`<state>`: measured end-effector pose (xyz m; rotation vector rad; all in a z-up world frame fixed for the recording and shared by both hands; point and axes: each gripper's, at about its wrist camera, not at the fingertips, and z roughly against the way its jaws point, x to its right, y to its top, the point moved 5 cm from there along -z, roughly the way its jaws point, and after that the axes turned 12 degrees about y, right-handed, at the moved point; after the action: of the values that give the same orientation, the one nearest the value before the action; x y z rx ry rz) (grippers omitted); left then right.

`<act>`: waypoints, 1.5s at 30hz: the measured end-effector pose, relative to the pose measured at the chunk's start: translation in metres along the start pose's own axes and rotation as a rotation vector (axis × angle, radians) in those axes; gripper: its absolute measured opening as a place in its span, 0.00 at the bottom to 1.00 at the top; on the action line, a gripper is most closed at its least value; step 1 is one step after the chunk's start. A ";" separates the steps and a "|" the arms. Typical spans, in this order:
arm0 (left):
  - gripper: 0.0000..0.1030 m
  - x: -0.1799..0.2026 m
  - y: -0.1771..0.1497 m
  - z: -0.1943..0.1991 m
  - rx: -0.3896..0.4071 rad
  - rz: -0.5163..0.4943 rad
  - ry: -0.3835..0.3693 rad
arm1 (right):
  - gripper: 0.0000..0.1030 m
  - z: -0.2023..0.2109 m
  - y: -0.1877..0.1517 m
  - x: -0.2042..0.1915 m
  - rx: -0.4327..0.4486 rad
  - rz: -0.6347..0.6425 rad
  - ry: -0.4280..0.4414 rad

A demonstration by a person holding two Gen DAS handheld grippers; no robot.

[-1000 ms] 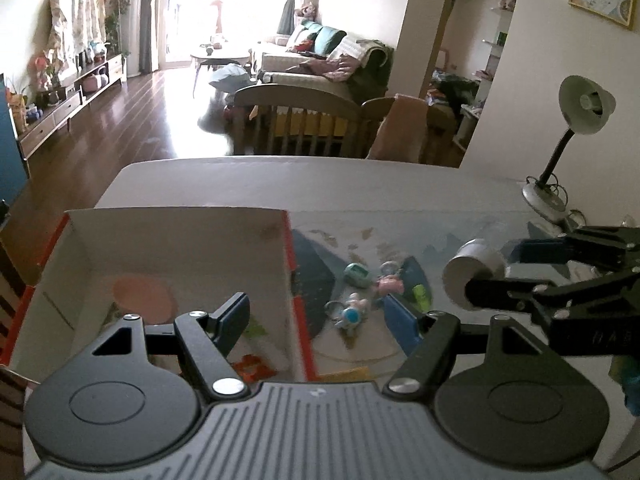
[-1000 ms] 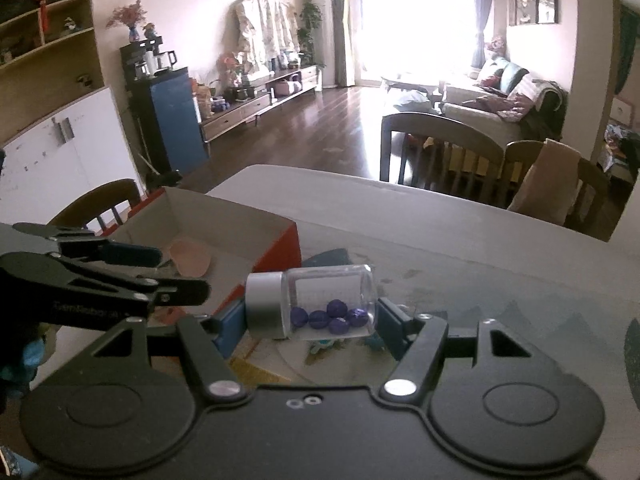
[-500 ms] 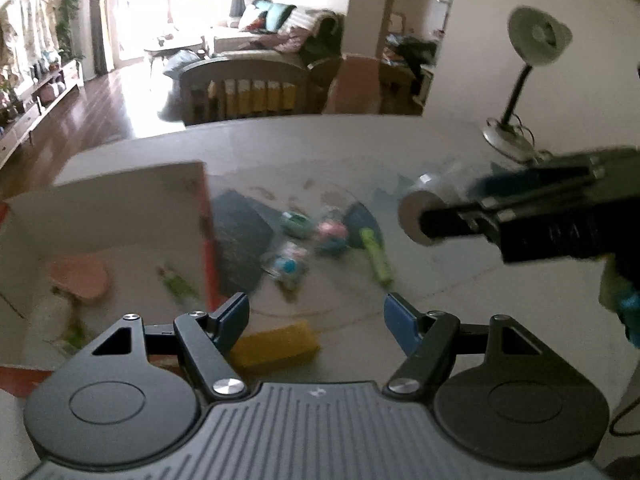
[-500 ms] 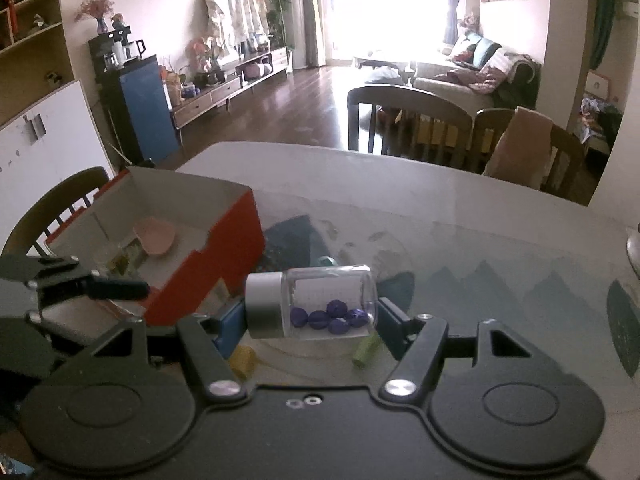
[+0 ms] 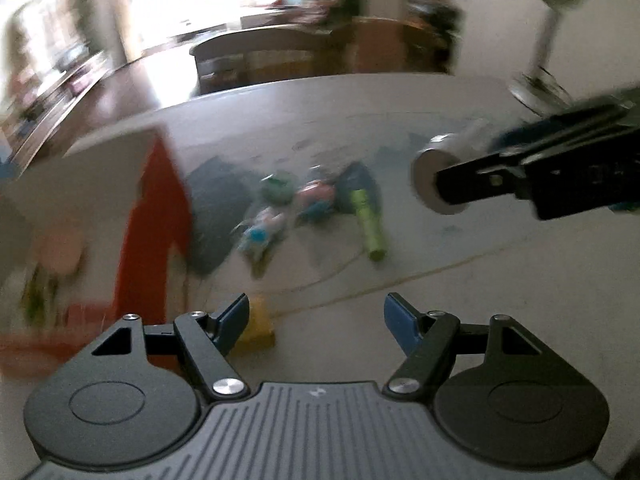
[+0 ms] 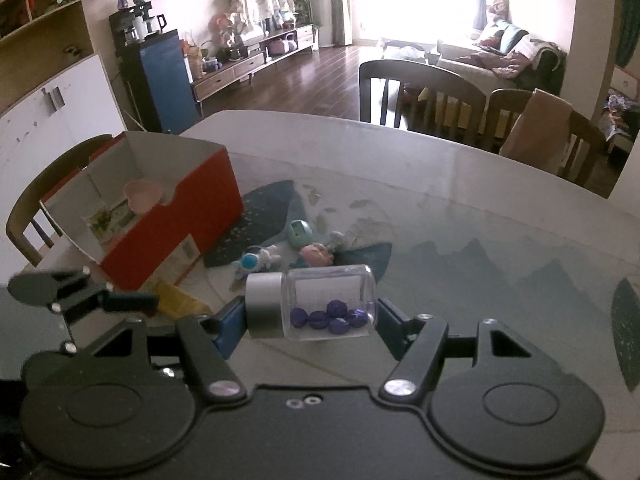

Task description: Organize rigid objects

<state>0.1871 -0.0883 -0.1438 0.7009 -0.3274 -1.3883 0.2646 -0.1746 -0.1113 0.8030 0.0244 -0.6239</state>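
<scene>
A pale round dining table [image 6: 460, 168] fills the foreground, with dark wooden chairs [image 6: 420, 92] along its far edge; one chair carries a tan cloth [image 6: 536, 132] over its back. Beyond lies dark wood flooring [image 6: 304, 84] running to a bright, overexposed window with grey curtains [image 6: 338, 0]. A sofa [image 6: 500, 52] piled with cushions sits at the right, a low TV cabinet [image 6: 256, 60] and a blue cabinet [image 6: 168, 76] along the left wall, beside white cupboards [image 6: 48, 120]. A desk lamp [image 5: 560, 20] shows blurred in the left wrist view.
</scene>
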 end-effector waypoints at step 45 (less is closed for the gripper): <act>0.28 -0.043 0.036 -0.034 -0.094 -0.392 -0.121 | 0.66 0.009 -0.007 -0.008 0.066 -0.121 -0.028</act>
<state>0.2277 -0.0369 -0.1388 0.6245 -0.2242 -1.8119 0.2522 -0.1801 -0.1079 0.8610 0.0269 -0.7540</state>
